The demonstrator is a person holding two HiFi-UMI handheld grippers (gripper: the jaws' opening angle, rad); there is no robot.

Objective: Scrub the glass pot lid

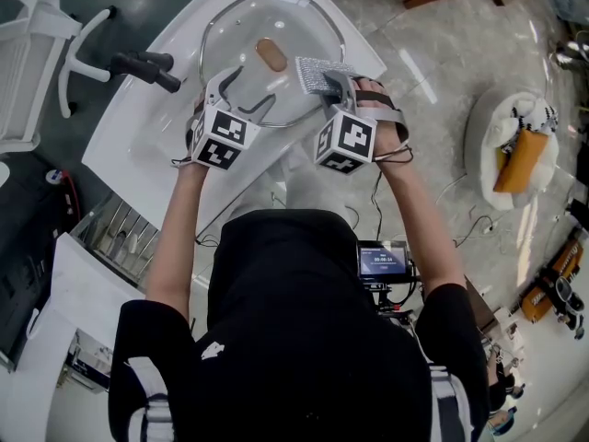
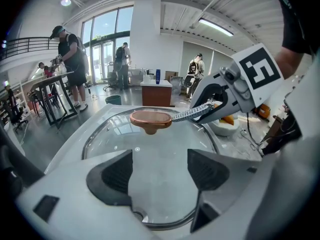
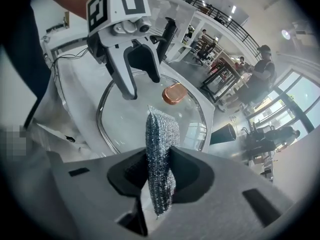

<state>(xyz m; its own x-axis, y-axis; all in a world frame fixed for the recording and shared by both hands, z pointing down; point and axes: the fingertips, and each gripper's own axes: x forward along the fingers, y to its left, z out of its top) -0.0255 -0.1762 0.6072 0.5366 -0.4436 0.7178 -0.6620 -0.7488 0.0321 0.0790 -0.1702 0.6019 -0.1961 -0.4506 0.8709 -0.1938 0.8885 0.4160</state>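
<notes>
The glass pot lid (image 1: 241,35) with a steel rim and a copper-brown knob (image 1: 271,54) lies flat on a white counter (image 1: 138,145). My left gripper (image 1: 232,81) is open and straddles the lid's near rim; glass (image 2: 150,149) shows between its pads, with the knob (image 2: 150,119) beyond. My right gripper (image 1: 333,86) is shut on a silver mesh scrub pad (image 1: 320,74), held over the lid's right side beside the knob. In the right gripper view the scrub pad (image 3: 161,149) stands upright between the pads, above the lid (image 3: 130,119) and short of the knob (image 3: 174,93).
A black handle (image 1: 145,67) lies on the counter left of the lid. A white frame (image 1: 28,53) stands further left. On the floor at right sits a round white cushion with an orange item (image 1: 515,145). Several people stand in the room behind.
</notes>
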